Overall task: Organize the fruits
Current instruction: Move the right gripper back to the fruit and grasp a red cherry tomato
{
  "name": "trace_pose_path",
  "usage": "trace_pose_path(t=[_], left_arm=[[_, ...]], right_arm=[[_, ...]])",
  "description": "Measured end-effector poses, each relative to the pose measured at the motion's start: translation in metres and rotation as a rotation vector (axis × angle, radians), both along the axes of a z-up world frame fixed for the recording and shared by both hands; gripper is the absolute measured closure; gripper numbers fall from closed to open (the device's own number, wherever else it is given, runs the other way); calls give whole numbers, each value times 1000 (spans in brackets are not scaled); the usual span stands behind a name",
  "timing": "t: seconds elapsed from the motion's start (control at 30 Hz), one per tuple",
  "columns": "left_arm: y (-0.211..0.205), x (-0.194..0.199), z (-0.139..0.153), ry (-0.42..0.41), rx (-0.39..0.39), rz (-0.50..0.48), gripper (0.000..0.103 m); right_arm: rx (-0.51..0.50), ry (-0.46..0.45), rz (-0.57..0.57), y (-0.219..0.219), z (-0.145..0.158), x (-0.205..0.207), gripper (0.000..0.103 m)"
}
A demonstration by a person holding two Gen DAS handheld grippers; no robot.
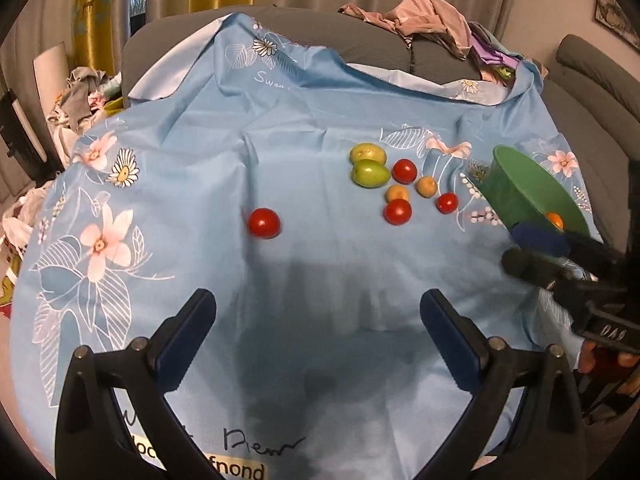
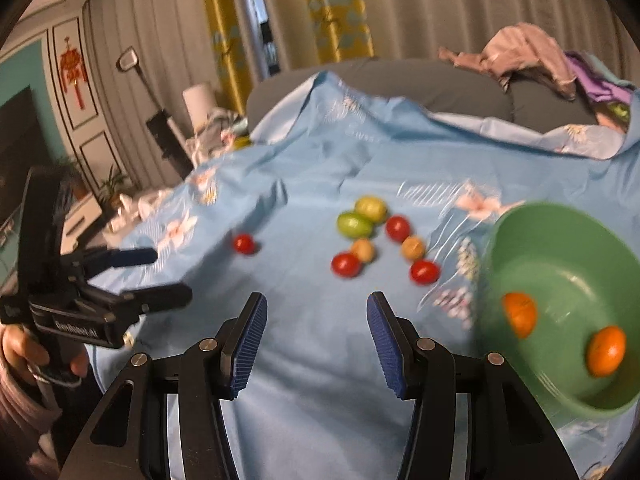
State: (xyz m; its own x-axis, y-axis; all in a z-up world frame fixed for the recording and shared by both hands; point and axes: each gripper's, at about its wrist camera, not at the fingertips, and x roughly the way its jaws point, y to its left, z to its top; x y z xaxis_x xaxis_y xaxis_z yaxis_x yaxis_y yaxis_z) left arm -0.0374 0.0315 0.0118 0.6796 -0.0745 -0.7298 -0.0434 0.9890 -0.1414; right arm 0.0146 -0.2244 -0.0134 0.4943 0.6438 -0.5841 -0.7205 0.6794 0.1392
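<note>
— Blue floral cloth (image 1: pixel 304 128) over the tabletop, grey sofa (image 1: pixel 440 60) behind w/ heaped clothes (image 1: pixel 424 20), yellow curtains (image 2: pixel 332 12) at the back. Fruit where?

— Mostly loose on the cloth. Cluster centre-right: two green jujube-like fruits (image 1: pixel 369 164) touching, three cherry tomatoes (image 1: pixel 404 171) and two small tan fruits (image 1: pixel 426 186) mixed close by. One lone cherry tomato (image 1: pixel 264 223) well apart, to the cluster's left.

— Bowl?

— Green bowl (image 2: pixel 560 240) at the right edge, tilted toward the lens or maybe just fisheye, can't tell. Two small oranges (image 2: pixel 520 314) already inside.

— Grippers?

— Left hand-held gripper (image 1: pixel 318 320) spread wide, nothing between the pads, hanging over bare cloth near the lone tomato's side. Right hand-held gripper (image 2: pixel 316 340) also apart, empty, between cluster and bowl. Right view blurred, so prob. mid-swing.

— Step?

— Looks like between picks: two in, eight out. Early in the job.

— Next?

— Prob. right one onto the nearest tomato (image 2: pixel 425 272), just beside the bowl. Needs pads straddling it low, gentle squeeze; smooth round skin, likely to roll or squirt out. Soft cloth may bunch under the tips.

— Left?

— Lone tomato suits it, then a long carry to the bowl.
</note>
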Motion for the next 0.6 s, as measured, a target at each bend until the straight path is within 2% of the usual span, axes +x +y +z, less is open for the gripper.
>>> trace_pose_path(t=[0.23,0.37,0.5,0.6], left_arm=[[15,11,3,-37,-38,-40,3],[26,19,6,-49,-67,-49,3],[34,29,6,-49,-67,-63,6],[40,34,6,-47,-97,-84,9]], right_arm=[[-75,64,-18,30,-10,17,50],[-106,144,-66,46,-16,49,50],[-155,191,-121,60,-26,80,50],[-163,227,-127,66,-31,94,50]])
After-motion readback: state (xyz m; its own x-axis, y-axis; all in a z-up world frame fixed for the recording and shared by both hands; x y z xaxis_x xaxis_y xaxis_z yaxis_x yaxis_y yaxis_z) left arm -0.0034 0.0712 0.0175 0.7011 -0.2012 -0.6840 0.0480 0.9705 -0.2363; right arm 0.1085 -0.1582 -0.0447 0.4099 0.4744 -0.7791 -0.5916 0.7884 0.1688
